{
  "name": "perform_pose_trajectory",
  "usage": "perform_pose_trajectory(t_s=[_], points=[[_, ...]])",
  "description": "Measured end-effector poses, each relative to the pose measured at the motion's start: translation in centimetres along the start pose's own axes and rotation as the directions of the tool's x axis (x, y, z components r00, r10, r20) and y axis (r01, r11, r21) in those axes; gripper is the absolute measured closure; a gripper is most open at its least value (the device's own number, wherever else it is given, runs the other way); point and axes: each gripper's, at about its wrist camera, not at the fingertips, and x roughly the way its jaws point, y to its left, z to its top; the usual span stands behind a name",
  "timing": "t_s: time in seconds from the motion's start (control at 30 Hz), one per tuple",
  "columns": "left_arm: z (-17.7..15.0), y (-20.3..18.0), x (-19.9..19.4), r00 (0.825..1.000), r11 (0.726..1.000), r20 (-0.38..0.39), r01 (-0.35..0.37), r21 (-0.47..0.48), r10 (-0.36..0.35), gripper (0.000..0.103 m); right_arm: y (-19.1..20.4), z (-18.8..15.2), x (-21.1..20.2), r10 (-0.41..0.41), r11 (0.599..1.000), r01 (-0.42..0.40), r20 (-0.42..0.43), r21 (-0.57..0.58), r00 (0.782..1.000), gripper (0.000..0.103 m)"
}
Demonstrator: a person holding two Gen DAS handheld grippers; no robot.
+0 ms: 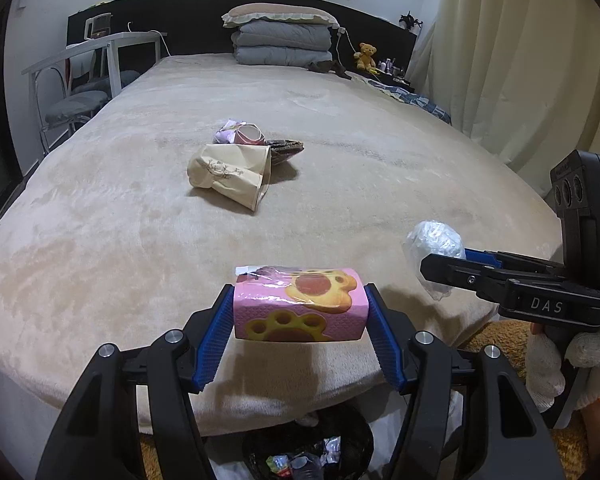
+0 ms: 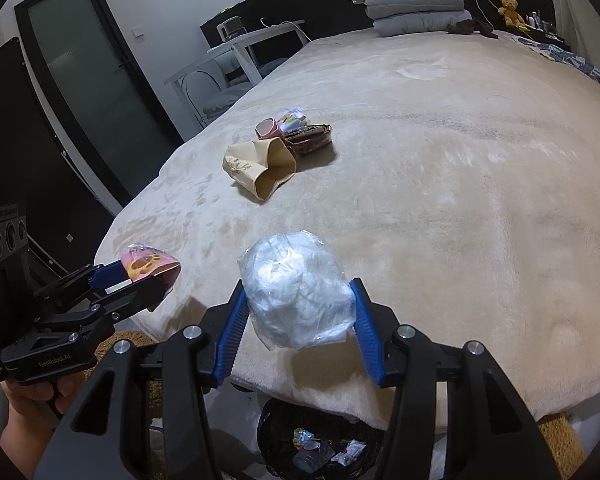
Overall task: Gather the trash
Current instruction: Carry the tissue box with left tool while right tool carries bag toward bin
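Note:
My left gripper (image 1: 300, 312) is shut on a pink snack wrapper (image 1: 300, 308) with paw-print cookies, held above the near edge of the bed; it also shows in the right wrist view (image 2: 148, 266). My right gripper (image 2: 298, 308) is shut on a crumpled clear plastic bag (image 2: 296, 292), also seen in the left wrist view (image 1: 434, 246). A black trash bin (image 1: 308, 452) with several wrappers inside stands on the floor below both grippers (image 2: 320, 444). More trash lies mid-bed: a beige paper bag (image 1: 230, 172), a pink cup (image 1: 249, 134) and a dark wrapper (image 1: 284, 148).
The beige bed (image 1: 360, 140) fills the view. Folded grey blankets and a pillow (image 1: 282, 38) sit at the headboard with a teddy bear (image 1: 366, 55). A white table and chairs (image 1: 84, 76) stand left of the bed. Curtains (image 1: 520, 60) hang at right.

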Motion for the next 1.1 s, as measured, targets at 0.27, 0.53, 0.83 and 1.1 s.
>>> perform_pose_trajectory(t_s=[0.27, 0.53, 0.83, 1.1], points=[[-2.6, -0.8, -0.8, 1.000, 1.000, -0.019, 0.011, -0.013, -0.011, 0.042, 0.4, -2.7, -1.2, 0.012, 0.999, -0.012, -0.001, 0.037, 1.000, 0.052], [-4.6, -1.6, -1.0, 0.999, 1.000, -0.046, 0.018, -0.026, -0.019, 0.042, 1.1, -5.4, -1.7, 0.020, 0.998, -0.019, -0.023, 0.057, 1.000, 0.052], [-6.5, -2.1, -1.0, 0.997, 0.999, -0.077, 0.024, -0.033, -0.026, 0.042, 1.4, -7.3, -1.7, 0.022, 0.997, -0.017, -0.062, 0.072, 0.998, 0.052], [-8.0, -2.6, -0.4, 0.990, 0.999, -0.138, 0.018, -0.044, -0.024, 0.042, 1.4, -8.9, -0.6, 0.017, 0.995, -0.005, -0.134, 0.095, 0.991, 0.052]])
